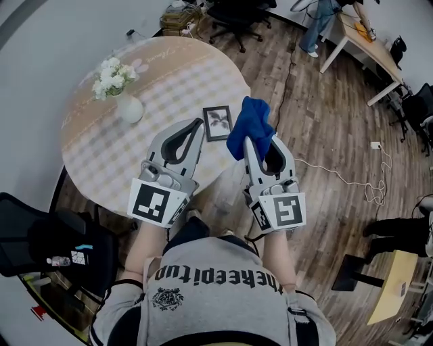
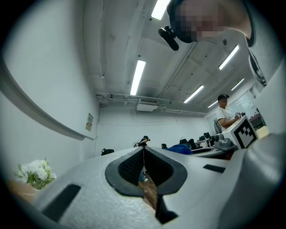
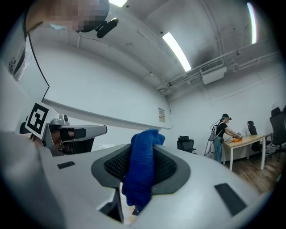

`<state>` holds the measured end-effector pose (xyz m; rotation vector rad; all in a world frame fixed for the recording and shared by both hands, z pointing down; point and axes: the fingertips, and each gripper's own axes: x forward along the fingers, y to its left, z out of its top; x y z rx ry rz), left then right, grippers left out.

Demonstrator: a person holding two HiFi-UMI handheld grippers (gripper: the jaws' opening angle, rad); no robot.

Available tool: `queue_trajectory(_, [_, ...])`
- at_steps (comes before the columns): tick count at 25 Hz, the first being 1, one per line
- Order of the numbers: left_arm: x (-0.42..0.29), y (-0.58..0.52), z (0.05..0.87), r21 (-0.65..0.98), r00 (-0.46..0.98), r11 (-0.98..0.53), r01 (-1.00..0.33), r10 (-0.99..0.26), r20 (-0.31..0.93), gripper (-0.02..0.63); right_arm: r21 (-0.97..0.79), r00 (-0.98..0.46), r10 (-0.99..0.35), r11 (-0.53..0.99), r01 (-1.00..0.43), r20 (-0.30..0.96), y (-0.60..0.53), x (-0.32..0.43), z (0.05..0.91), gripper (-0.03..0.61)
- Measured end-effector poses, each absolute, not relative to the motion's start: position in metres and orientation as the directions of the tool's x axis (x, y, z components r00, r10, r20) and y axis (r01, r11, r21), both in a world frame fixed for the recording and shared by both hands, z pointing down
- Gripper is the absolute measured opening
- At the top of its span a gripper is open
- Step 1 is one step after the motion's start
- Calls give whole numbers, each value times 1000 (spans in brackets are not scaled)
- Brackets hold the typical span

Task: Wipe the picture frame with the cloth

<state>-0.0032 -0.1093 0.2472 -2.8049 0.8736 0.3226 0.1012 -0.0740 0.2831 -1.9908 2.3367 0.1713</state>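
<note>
A small dark picture frame (image 1: 218, 123) lies flat on the round checked table (image 1: 169, 74), near its front right edge. My left gripper (image 1: 200, 124) is raised beside the frame's left side, its jaws shut on nothing (image 2: 144, 150). My right gripper (image 1: 247, 140) is held just right of the frame and is shut on a blue cloth (image 1: 249, 126). The cloth (image 3: 142, 170) bunches up between the jaws and hangs down past them. Both grippers point upward toward the ceiling in their own views, so neither of those views shows the frame.
A white vase of white flowers (image 1: 120, 91) stands at the table's left (image 2: 35, 173). A black chair (image 1: 47, 243) sits at the left. Wooden desks (image 1: 365, 47), office chairs (image 1: 237, 13) and a floor cable (image 1: 352, 179) lie to the right. A person (image 3: 221, 134) works at a far desk.
</note>
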Motion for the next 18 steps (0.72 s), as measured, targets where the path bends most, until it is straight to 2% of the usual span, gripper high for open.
queue_trajectory(9, [-12, -155, 245, -122, 838, -845, -521, -479, -260, 18, 36, -96, -986, 91, -995, -137, -114, 89, 281, 126])
queue_trajectory(18, [-7, -165, 257, -90, 867, -881, -464, -431, -251, 18, 40, -34, -995, 30, -999, -93, -114, 88, 295, 126])
